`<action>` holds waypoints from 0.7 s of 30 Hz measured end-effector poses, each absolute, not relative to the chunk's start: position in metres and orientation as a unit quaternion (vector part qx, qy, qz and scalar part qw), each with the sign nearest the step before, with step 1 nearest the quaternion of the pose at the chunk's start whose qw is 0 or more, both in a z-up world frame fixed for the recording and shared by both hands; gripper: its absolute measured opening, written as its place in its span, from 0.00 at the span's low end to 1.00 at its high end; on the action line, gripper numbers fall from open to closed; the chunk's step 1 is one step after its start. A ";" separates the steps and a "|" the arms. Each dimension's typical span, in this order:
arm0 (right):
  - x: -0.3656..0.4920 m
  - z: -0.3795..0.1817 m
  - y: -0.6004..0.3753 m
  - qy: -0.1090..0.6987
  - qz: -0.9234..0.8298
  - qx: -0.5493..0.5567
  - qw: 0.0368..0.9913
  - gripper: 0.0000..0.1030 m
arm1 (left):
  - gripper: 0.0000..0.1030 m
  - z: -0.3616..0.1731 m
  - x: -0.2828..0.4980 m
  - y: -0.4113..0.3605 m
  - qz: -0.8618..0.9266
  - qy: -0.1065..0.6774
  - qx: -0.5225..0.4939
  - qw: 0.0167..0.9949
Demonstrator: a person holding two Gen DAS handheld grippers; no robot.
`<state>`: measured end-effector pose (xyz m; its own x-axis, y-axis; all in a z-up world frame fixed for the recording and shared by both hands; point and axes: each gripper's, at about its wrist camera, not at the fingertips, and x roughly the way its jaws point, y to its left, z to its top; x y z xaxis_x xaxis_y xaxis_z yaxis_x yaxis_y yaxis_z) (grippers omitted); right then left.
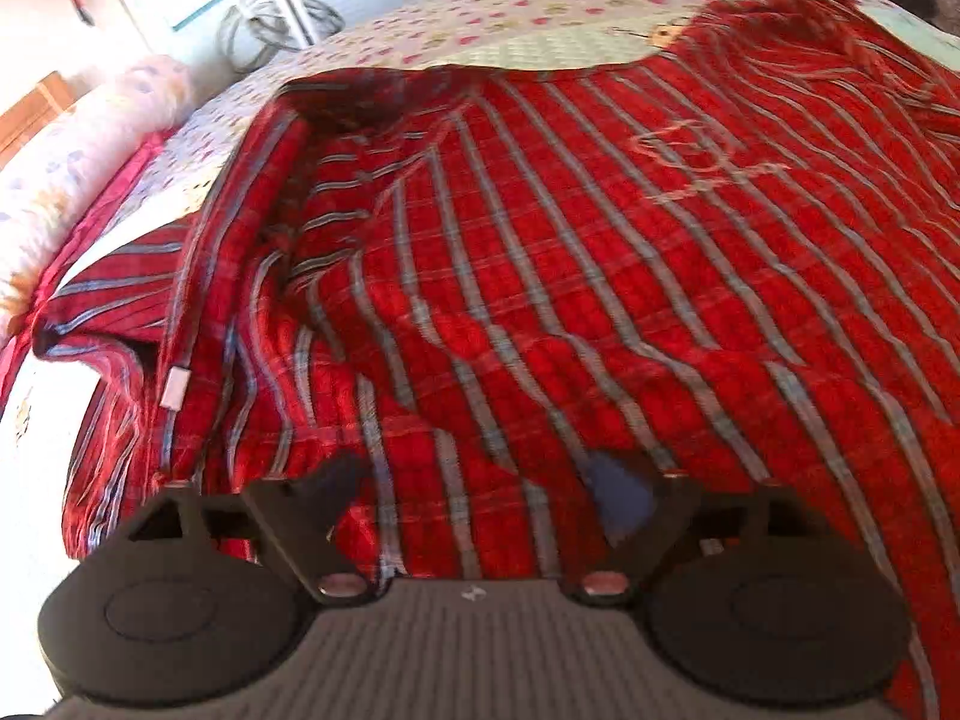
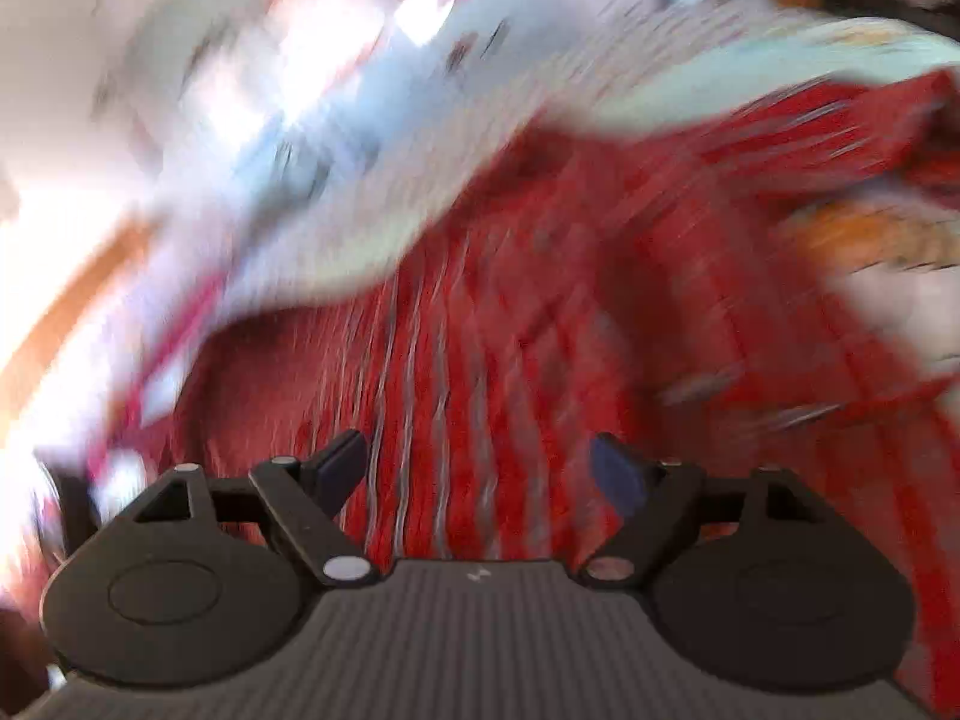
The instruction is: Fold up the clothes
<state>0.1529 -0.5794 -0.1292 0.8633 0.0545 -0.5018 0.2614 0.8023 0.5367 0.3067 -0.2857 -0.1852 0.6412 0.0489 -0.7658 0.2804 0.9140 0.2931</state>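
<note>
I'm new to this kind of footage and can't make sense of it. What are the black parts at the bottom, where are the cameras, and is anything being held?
A person holds a two-finger gripper in each hand, each with a fisheye camera looking along its fingers. The black parts are those grippers. The left gripper hangs open over a red striped shirt spread on a dotted bedspread. The right gripper, in a motion-blurred picture, is open above the same shirt. Neither holds anything.

**Bed and its load**

Bed under a pale dotted quilt. Spread flat across it, a red striped shirt, one sleeve folded at the left edge. Along the far left side, a pale floral bolster.
</note>
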 end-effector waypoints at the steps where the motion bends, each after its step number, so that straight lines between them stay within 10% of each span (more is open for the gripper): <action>1: 0.144 -0.128 -0.595 0.249 -0.104 0.310 0.912 0.88 | 0.92 -0.186 0.308 -0.283 -0.062 0.422 0.188 0.885; 14: 0.188 -0.173 -0.654 0.345 -0.108 0.225 0.905 0.87 | 1.00 -0.186 0.305 -0.297 -0.024 0.418 0.217 0.882; 19: 0.197 -0.168 -0.635 0.395 -0.095 0.094 0.909 0.04 | 1.00 -0.187 0.304 -0.300 -0.017 0.413 0.232 0.881; 21: 0.195 -0.157 -0.645 0.398 -0.129 0.043 0.907 0.04 | 1.00 -0.187 0.302 -0.308 -0.018 0.404 0.264 0.876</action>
<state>0.1950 -0.6452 -0.1575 0.6505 -0.1991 -0.7329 0.2677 0.9632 -0.0240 0.3021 -0.3079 -0.1874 0.6734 0.1810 -0.7168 0.2446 0.8604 0.4470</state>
